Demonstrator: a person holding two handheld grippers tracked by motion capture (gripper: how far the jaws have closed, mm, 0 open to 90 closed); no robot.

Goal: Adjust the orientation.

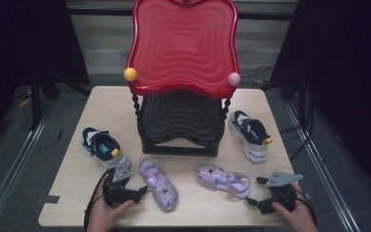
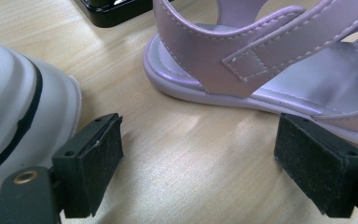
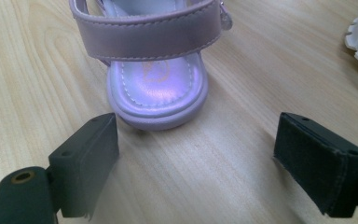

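**Ana:** Sandals first. Where do the two purple ones lie?

**Ben:** Both lie flat on the wooden table (image 1: 77, 203), near the front edge. The left sandal (image 1: 158, 184) is just right of the left gripper (image 1: 142, 189); the right sandal (image 1: 222, 180) is left of the right gripper (image 1: 257, 180), a little apart from it.

**Ana:** And the claws themselves?

**Ben:** Each is spread wide with bare tabletop between its pads. In the left gripper view the left sandal (image 2: 261, 60) lies just past the jaws, its sole running close by the right-hand pad, though I cannot tell whether they touch. A white-soled sneaker (image 2: 18, 116) sits right against the other pad. Nothing is gripped.

**Ana:** The right one?

**Ben:** Same stance. In the right gripper view the heel end of the right sandal (image 3: 156, 70) faces the jaws, just beyond them and closer to the left-hand pad, strap across the top. The pads do not reach it.

**Ana:** What else is on the table?

**Ben:** A two-tier shoe rack stands at the far middle: a red upper shelf (image 1: 181, 46) over a black lower shelf (image 1: 181, 118), with a yellow knob (image 1: 130, 74) and a pink knob (image 1: 234, 79) at the red shelf's corners. One sneaker (image 1: 101, 147) lies left of the rack, just beyond the left gripper. The other sneaker (image 1: 251, 134) lies right of the rack.
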